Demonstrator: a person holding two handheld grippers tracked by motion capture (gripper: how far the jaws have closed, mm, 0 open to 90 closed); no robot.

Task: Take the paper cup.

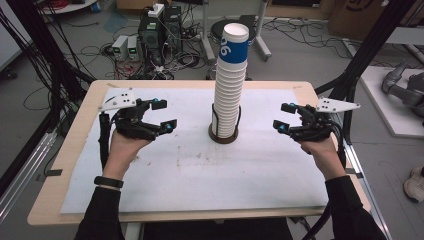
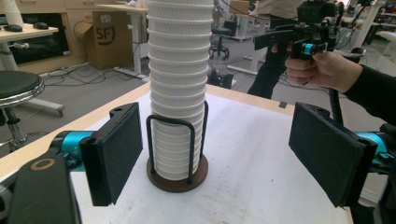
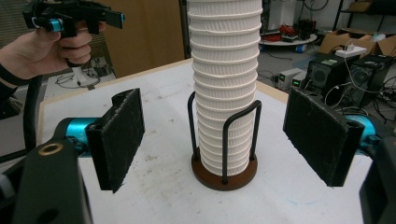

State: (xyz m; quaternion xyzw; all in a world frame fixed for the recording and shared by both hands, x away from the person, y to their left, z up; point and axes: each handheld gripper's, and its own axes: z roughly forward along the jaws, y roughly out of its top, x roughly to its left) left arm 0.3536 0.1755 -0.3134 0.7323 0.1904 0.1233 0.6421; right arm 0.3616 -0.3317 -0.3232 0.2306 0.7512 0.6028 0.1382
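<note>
A tall stack of white paper cups (image 1: 230, 85) stood upright in a round brown holder (image 1: 223, 136) near the middle of the table (image 1: 75, 150), on a white sheet (image 1: 190, 170). Black wire hoops (image 2: 170, 140) rose from the holder's base and enclosed the lowest cups. The top cup (image 1: 234, 42) carried a blue band with white print.

The left gripper (image 1: 160, 116) was held above the sheet to the left of the stack, well apart from it, with its jaws pointing right toward the cups. In the left gripper view its jaws stood apart with nothing between the pads (image 2: 114, 149); the stack and holder appeared farther off in the gap, untouched.

The right gripper (image 1: 284, 117) was held to the right of the stack, also well apart, with its jaws pointing left toward the cups. In the right gripper view its jaws likewise stood apart and gripped nothing; the pads (image 3: 119, 135) were clear of the cups and hoops.

Both grippers were at about the same distance from the near edge of the table. Each was carried in a person's hand: the left hand (image 1: 125, 147) and the right hand (image 1: 322, 152).
</note>
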